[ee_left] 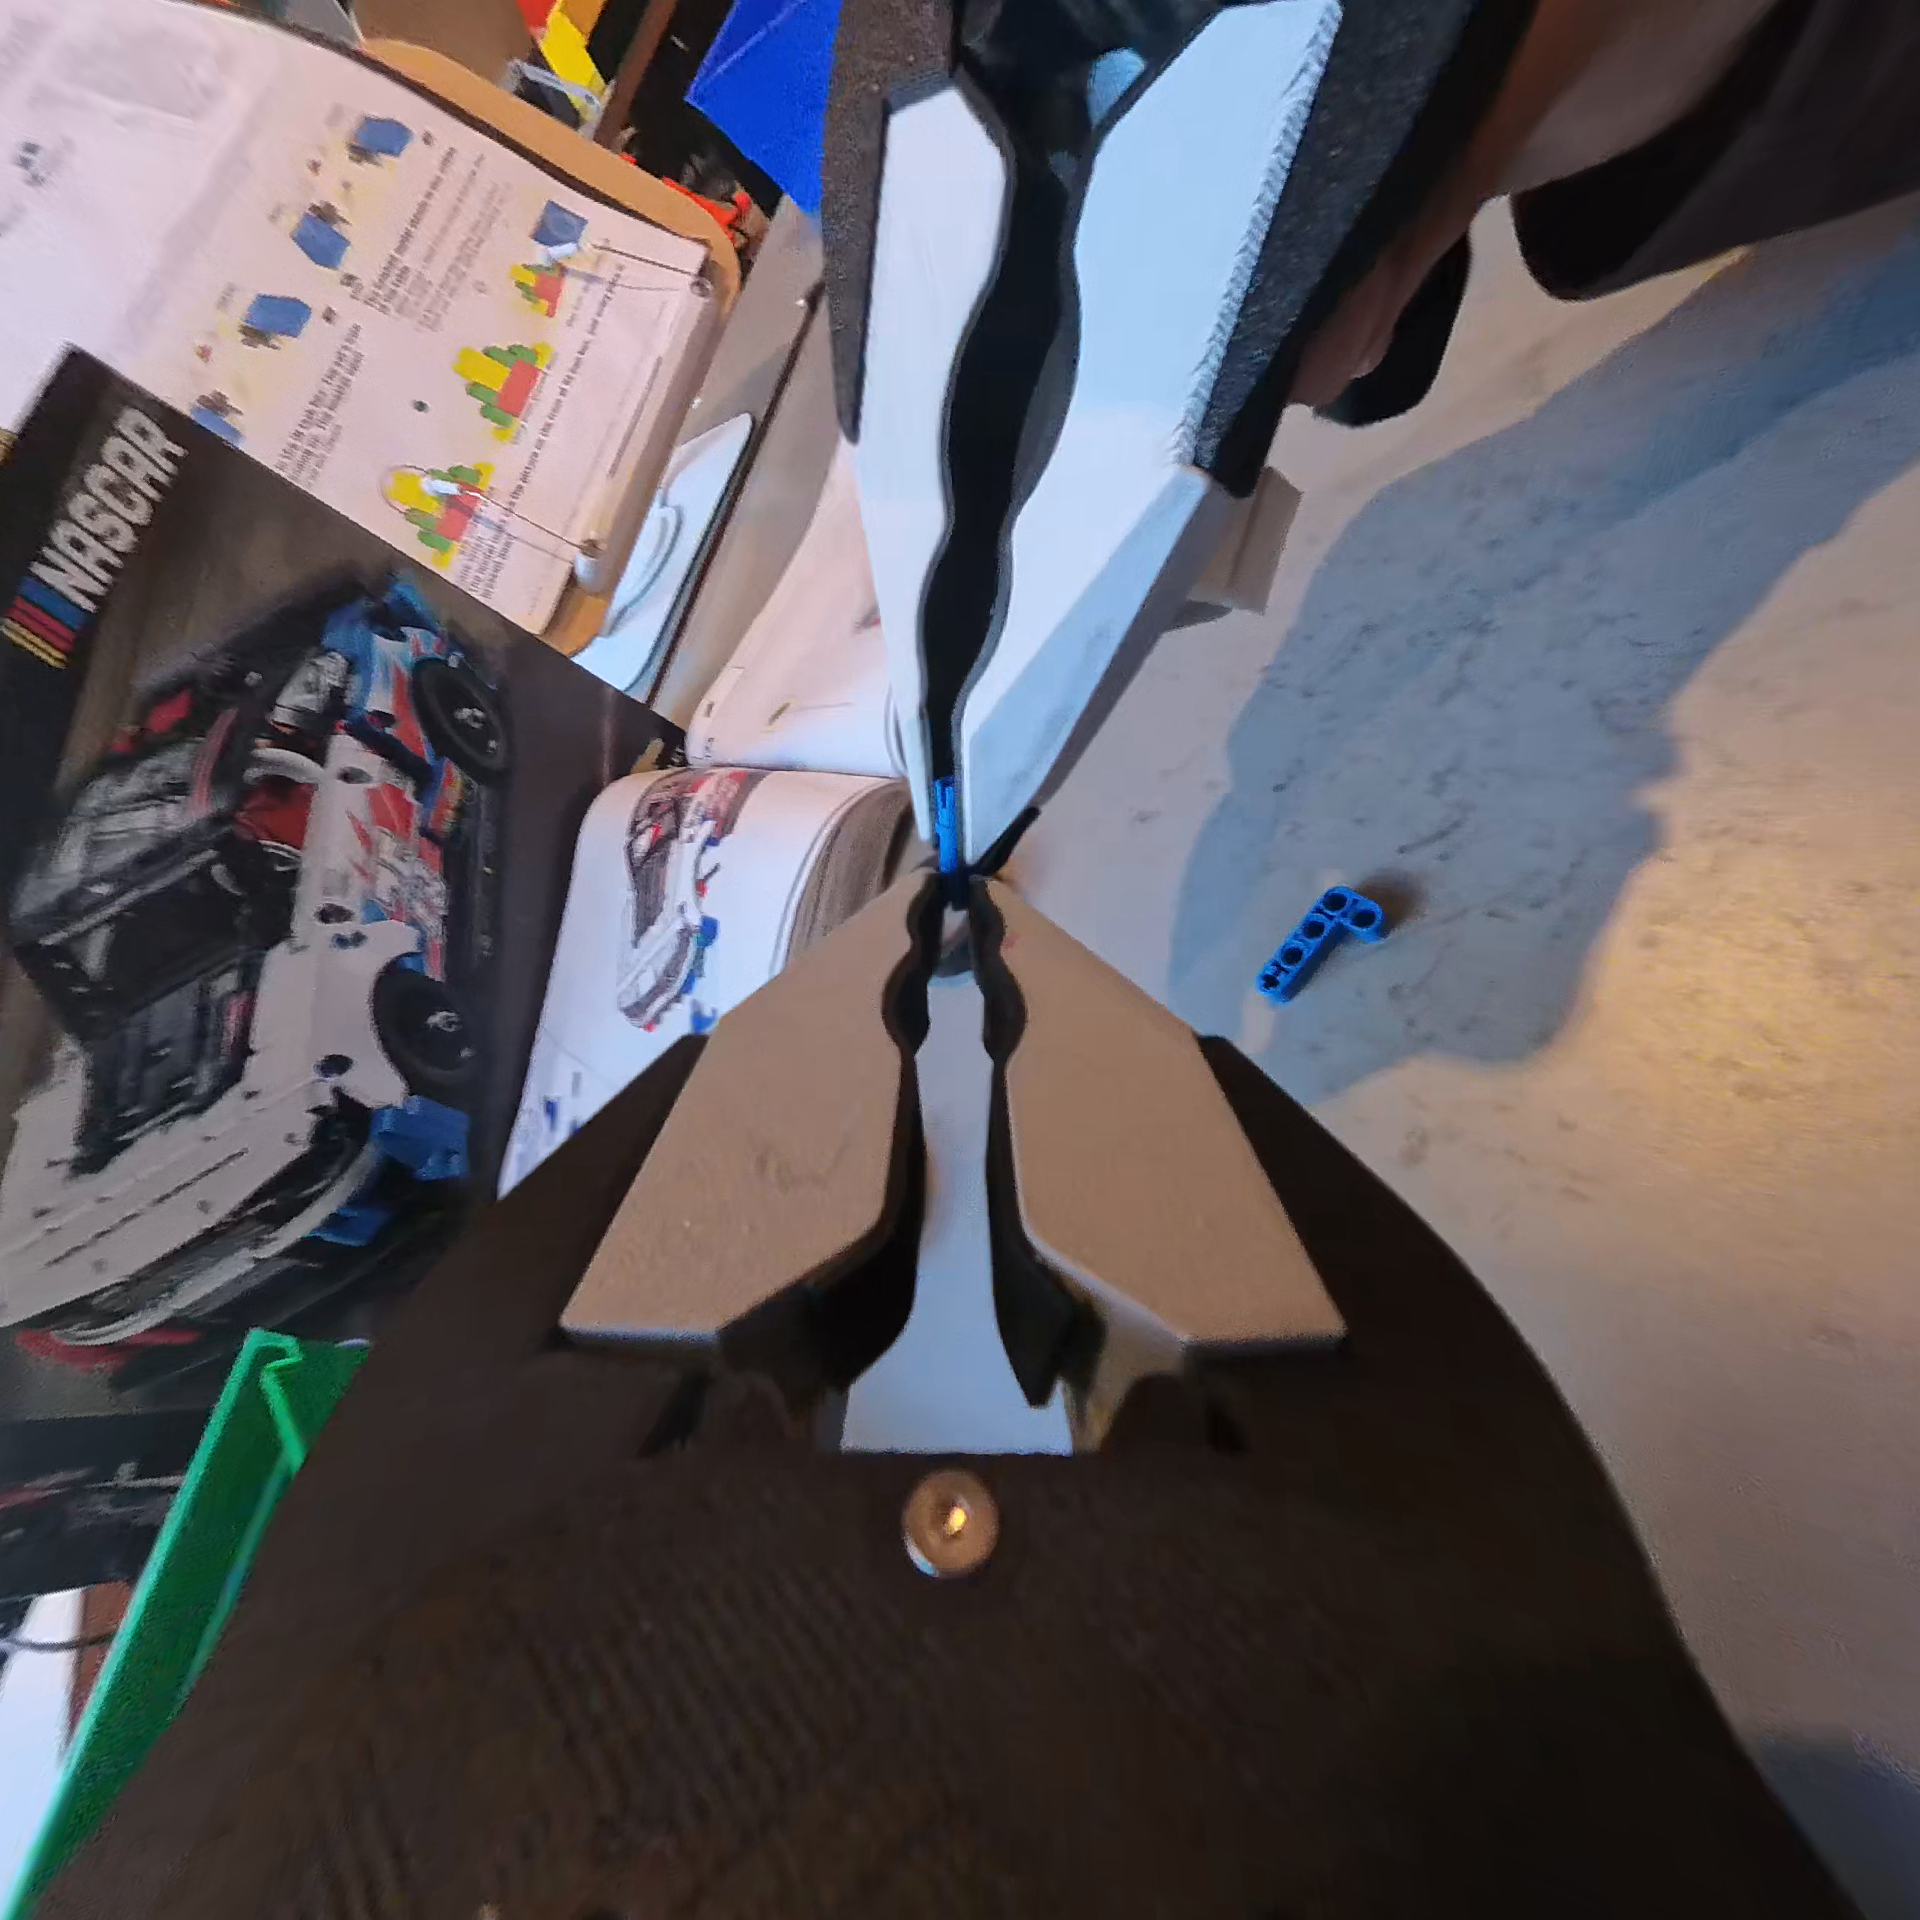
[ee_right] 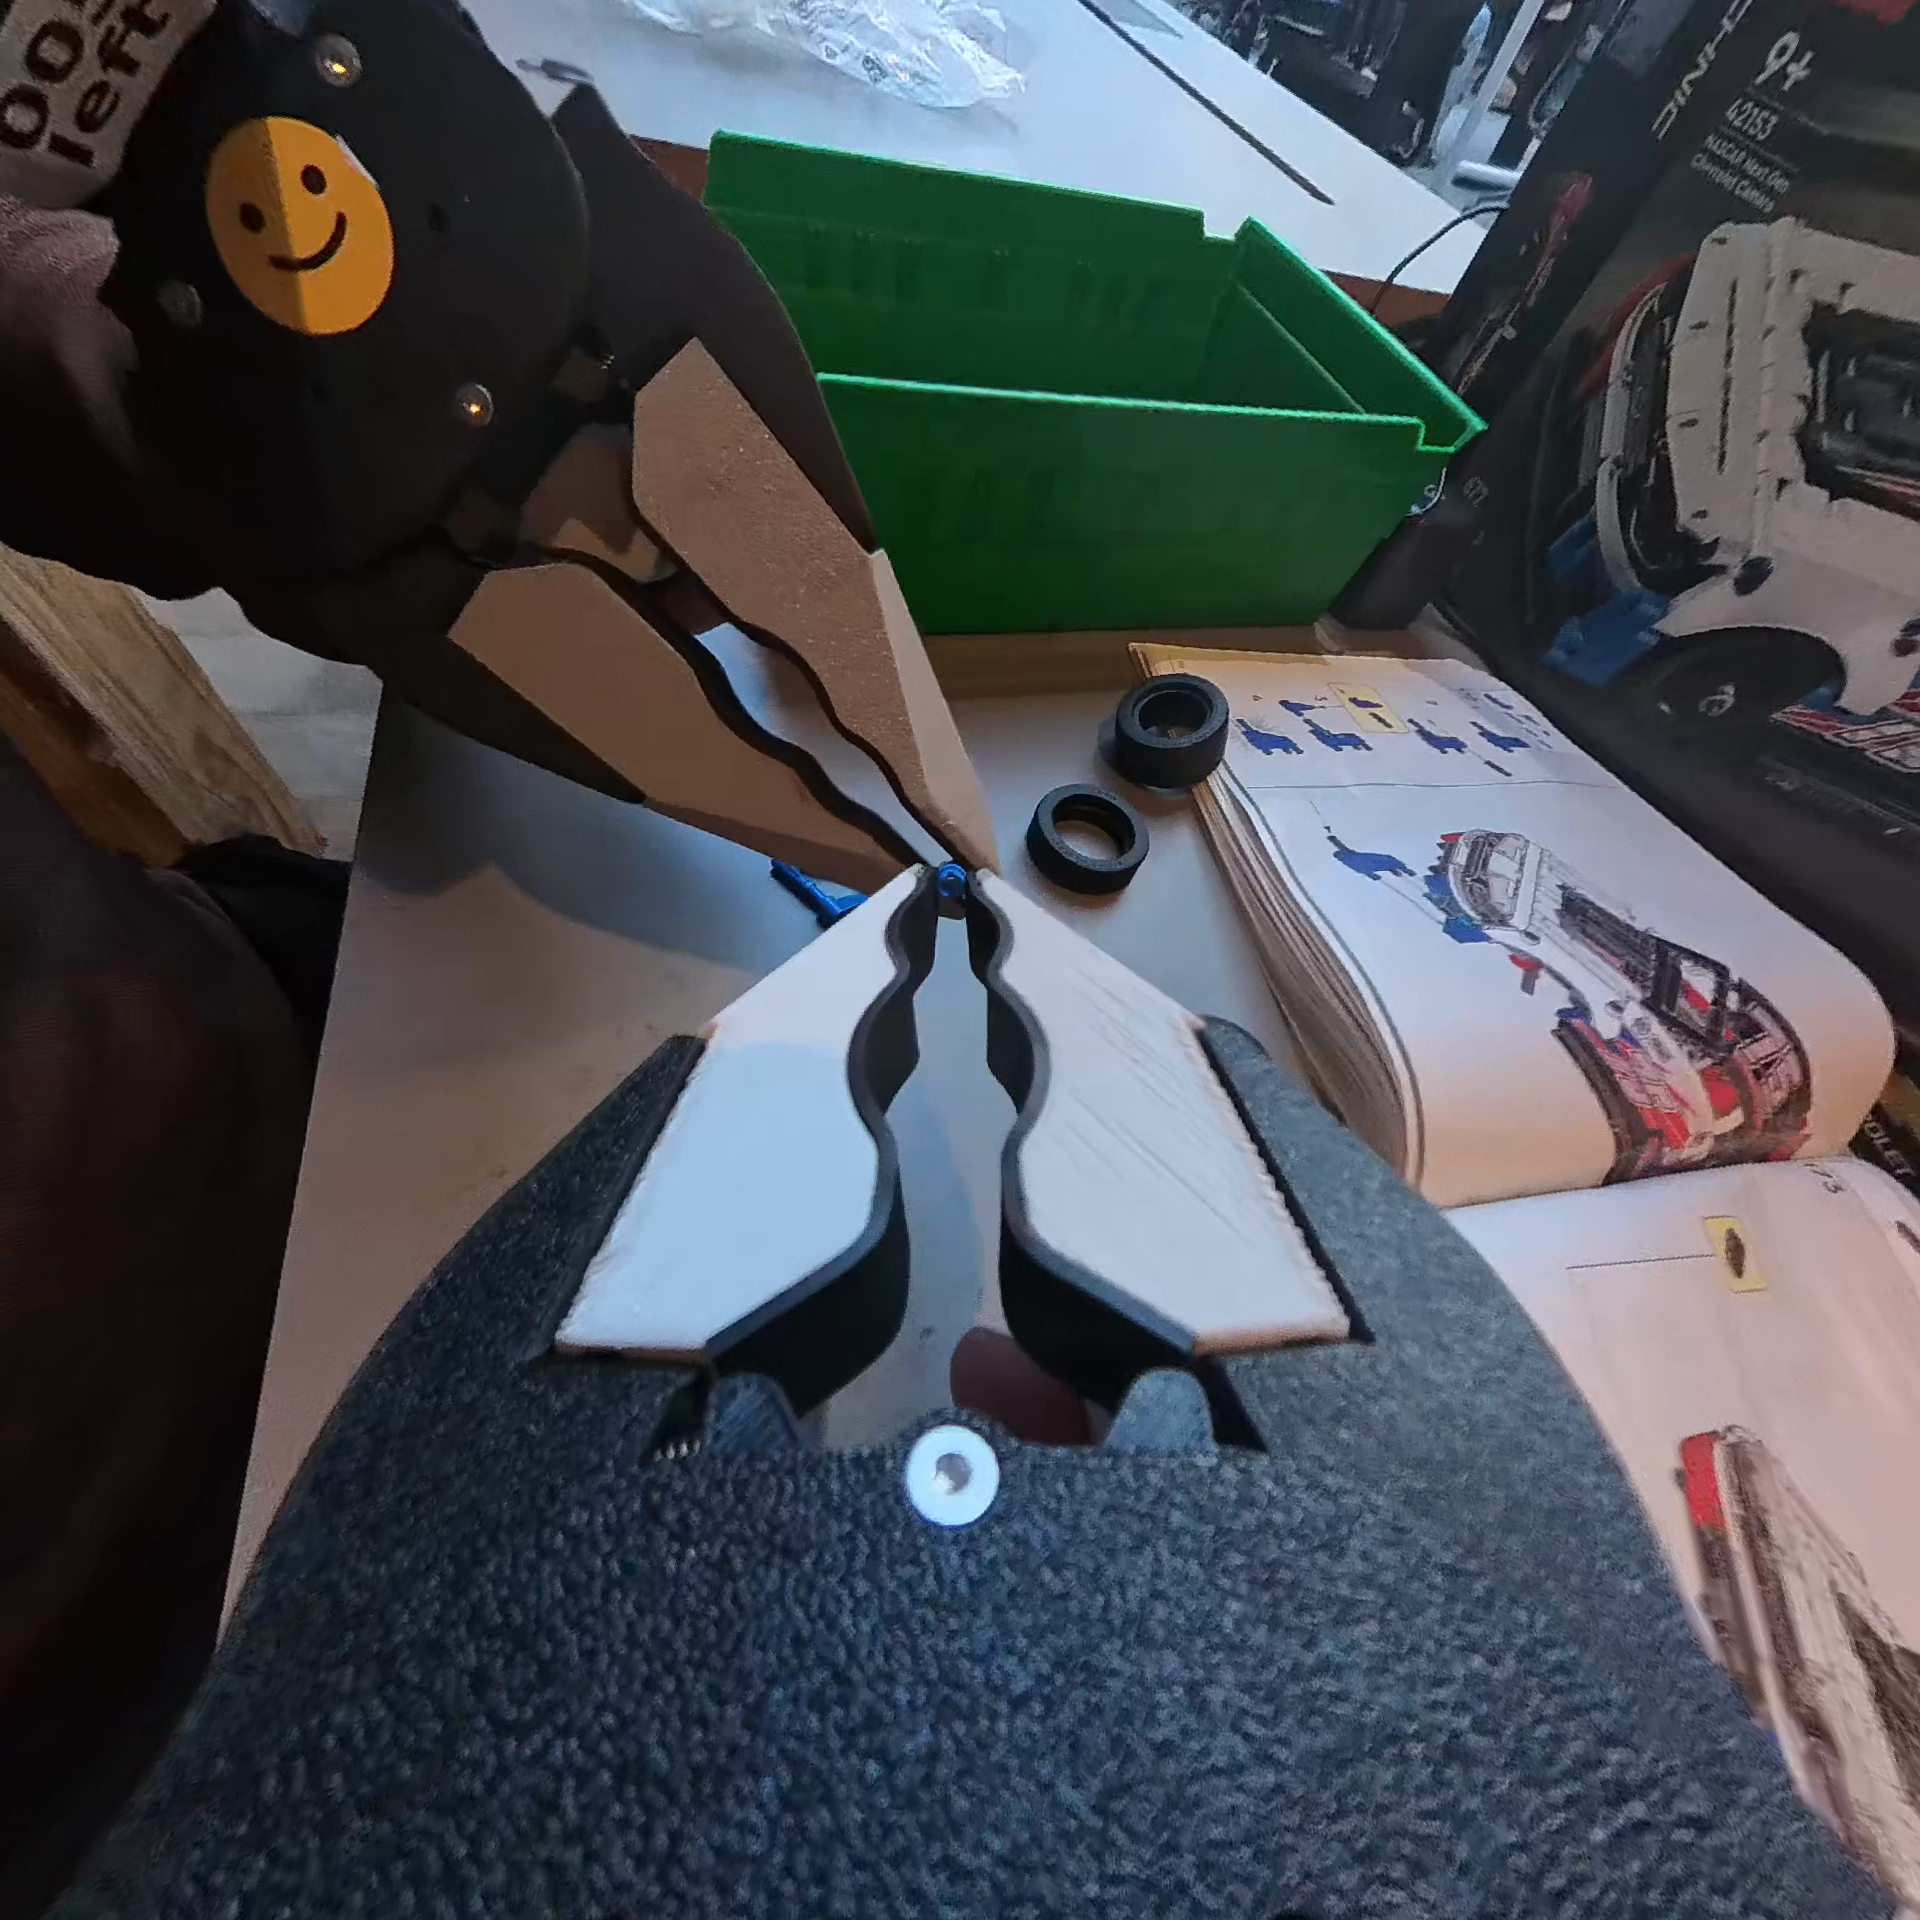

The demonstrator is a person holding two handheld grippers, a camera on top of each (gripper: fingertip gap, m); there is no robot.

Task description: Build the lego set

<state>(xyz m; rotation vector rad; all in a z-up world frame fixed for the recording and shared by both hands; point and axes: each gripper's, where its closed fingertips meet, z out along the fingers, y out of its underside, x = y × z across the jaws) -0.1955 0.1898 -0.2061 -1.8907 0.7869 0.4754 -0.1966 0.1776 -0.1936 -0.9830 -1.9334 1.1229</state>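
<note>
Tip-to-tip above table [ee_left: 1558, 1143]: right gripper [ee_left: 948, 821] pinching blue pin [ee_left: 945, 816], long axis along its fingers; left gripper [ee_left: 951, 894] nearly closed, grip unclear. Blue L-beam [ee_left: 1320, 942] lying flat beside.

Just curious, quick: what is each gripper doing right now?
Left gripper: shut, holding something small; what, cannot be told.
Right gripper: shut on blue pin.

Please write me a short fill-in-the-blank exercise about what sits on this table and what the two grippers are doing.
1. Both grippers meet tip to tip on a small ____ pin.
2. The bin behind the open instruction booklet is ____.
3. ____ black tyres lie beside the booklet.
4. The loose beam on the table is ____.

Missing words: blue; green; two; blue
</note>
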